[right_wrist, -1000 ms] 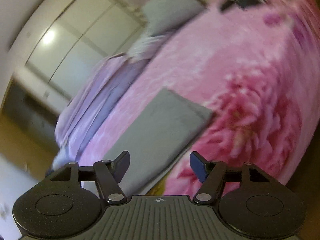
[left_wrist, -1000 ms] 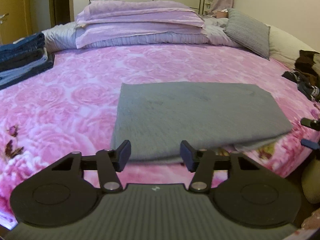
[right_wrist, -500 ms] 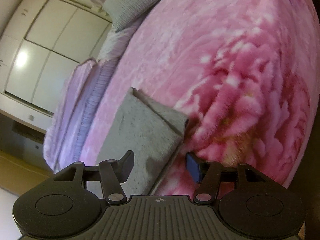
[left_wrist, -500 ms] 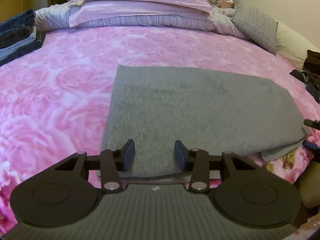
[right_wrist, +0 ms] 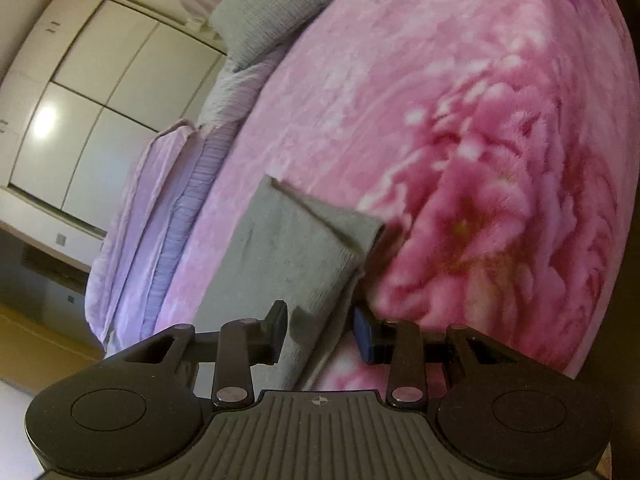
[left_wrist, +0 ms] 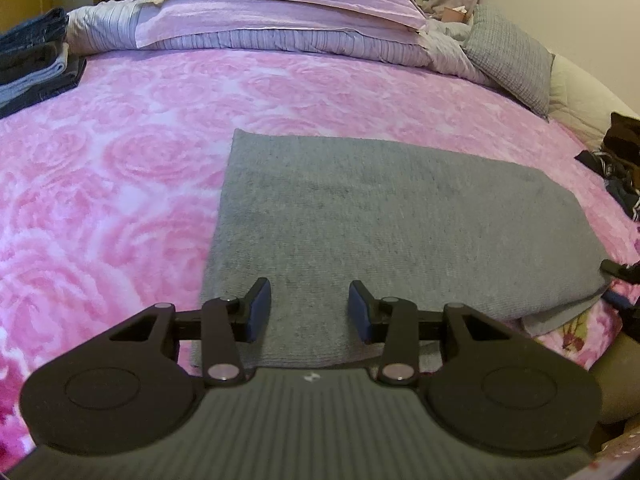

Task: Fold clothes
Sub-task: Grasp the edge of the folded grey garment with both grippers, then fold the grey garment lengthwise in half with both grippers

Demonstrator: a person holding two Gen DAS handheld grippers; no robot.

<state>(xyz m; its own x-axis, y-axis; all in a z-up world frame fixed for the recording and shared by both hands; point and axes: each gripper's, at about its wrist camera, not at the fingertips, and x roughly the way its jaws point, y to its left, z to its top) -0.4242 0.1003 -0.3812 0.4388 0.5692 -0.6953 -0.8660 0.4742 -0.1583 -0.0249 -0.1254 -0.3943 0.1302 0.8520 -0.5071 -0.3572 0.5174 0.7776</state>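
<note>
**Both grippers at the near hem of the folded grey garment**

Left wrist view: the grey garment (left_wrist: 384, 232) lies flat on the pink bedspread (left_wrist: 112, 168), partly folded. The left gripper (left_wrist: 308, 312) hovers over its near edge, jaws apart, pads clear of cloth. It looks soft, light and limp, best pinched at the near corners. The hem below the gripper body is hidden

Right wrist view: the right gripper (right_wrist: 320, 330) straddles the garment's layered corner, jaws just been closing, cloth between them but not visibly pinched. Shadow hides the underside of the garment there
</note>
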